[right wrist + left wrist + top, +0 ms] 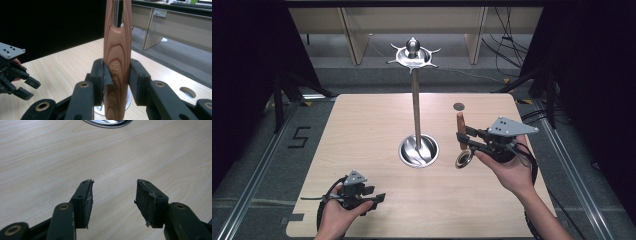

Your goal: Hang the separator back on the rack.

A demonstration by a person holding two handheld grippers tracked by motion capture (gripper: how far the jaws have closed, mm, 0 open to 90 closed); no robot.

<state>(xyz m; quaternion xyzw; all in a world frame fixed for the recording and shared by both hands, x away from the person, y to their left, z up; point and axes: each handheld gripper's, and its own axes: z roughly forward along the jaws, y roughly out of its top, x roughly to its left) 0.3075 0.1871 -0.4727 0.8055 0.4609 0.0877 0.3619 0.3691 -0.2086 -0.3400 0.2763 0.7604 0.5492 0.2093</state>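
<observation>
Table (362, 130): pale wood, wide; round hole (458, 106) near the far right edge
Rack (416, 100): tall steel post rising from a dished base (418, 150) at mid-table; crown of hooks (413, 54) at the top; nothing hung there yet
Right gripper (463, 137): just right of the base, lifted off the table; jaws clamped on the wooden handle (117, 62), pads (137, 75) pressing both flanks
Left gripper (379, 197): low at the near left edge; jaws apart with bare wood between them; pads (146, 202) touching nothing
Utensil: handle upright between the right jaws, gripped at about mid-length; slotted upper end (115, 12) standing well above the pads; metal ring end (463, 159) hanging below the jaws, close to the table
Step in hand, judged: carrying the utensil up to a hook; best done by keeping the squeeze firm, holding the handle vertical, rising clear of the post, then bringing the slot level with a hook before easing on
Risk, judged: smooth tapered wood liable to slip or swivel between the pads
</observation>
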